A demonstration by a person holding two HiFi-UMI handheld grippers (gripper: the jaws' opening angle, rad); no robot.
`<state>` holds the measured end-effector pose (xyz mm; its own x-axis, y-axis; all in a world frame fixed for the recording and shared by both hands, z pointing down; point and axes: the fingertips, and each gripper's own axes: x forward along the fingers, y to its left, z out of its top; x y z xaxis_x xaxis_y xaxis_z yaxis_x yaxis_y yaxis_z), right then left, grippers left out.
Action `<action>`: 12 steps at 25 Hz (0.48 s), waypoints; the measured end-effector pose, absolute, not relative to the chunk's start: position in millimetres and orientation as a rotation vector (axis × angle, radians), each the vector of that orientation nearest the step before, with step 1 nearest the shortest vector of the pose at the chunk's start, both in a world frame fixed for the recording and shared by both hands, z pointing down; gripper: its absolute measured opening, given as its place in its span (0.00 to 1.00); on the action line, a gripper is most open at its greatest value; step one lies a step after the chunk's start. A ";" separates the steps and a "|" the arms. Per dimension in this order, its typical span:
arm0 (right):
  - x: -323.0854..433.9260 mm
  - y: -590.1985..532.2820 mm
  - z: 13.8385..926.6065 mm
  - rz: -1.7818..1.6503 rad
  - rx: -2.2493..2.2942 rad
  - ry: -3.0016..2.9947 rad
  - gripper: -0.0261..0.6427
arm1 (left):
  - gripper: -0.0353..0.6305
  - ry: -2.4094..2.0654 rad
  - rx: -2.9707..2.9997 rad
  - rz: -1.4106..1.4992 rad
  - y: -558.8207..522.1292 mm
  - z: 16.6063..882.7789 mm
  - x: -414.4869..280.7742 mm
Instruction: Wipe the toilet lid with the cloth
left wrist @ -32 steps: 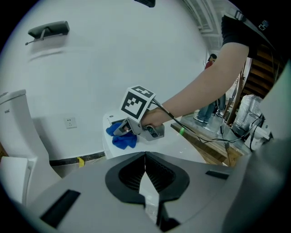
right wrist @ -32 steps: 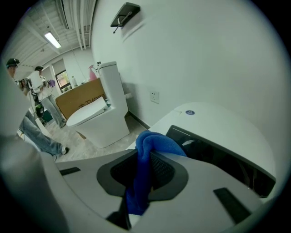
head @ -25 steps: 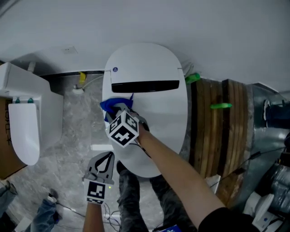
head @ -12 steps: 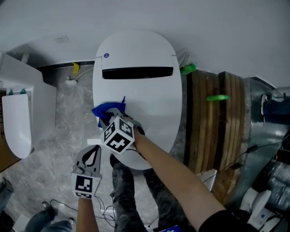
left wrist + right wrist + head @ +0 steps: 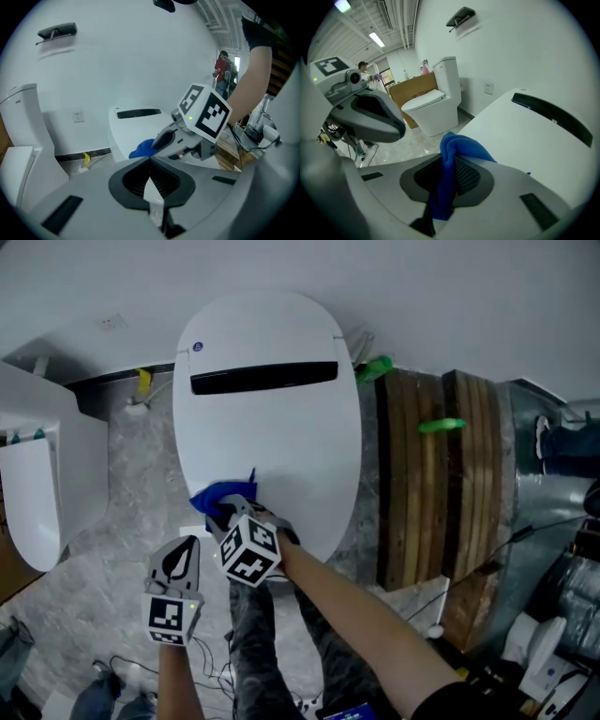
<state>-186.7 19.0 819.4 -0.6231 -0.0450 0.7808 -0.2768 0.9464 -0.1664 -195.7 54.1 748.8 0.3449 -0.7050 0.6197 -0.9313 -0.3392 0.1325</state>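
The wiping step is in hand. The right tool (image 5: 228, 512) is pinching the blue cloth (image 5: 217, 499). In the right gripper view a fold of that cloth (image 5: 457, 146) stands bunched between the closed jaws and hangs down through them. In the head view the cloth sits on the white toilet lid (image 5: 272, 442), at the lid's lower left, close to its front rim and left edge. The rest of the lid lies bare above it and to its right, up to the black strip (image 5: 264, 378) near the top of the frame.

The left tool (image 5: 186, 554) hangs off the lid at the lower left of the head view, over the grey floor (image 5: 122, 521). Its jaws are pressed together on nothing that I can make out, and it seems to have no part in the wipe.

From here I'd judge the job only partly done, since the cloth covers one corner of a wide surface. The next move looks like a sweep across to the right along the front rim, then passes working up towards the black strip. The cloth is bunched, not spread, so it will want steady downward pressure to keep it on the lid. So near the edge, it could easily slide off the rim.
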 end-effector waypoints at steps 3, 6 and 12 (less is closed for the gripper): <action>-170.8 45.7 822.8 0.364 0.191 -2.221 0.14 | 0.07 -1.414 2.158 0.645 52.0 747.2 -188.0; -155.2 68.9 825.2 0.389 0.163 -2.216 0.14 | 0.07 -1.403 2.170 0.641 47.2 745.9 -180.2; -120.5 106.2 829.4 0.499 0.146 -2.214 0.14 | 0.07 -1.380 2.179 0.653 43.2 747.1 -164.1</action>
<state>-120.5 106.2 829.4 -0.6402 0.0639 0.7656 -0.2704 0.9140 -0.3024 -164.1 43.2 747.1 0.3786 -0.6880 0.6191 -0.9150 -0.3789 0.1385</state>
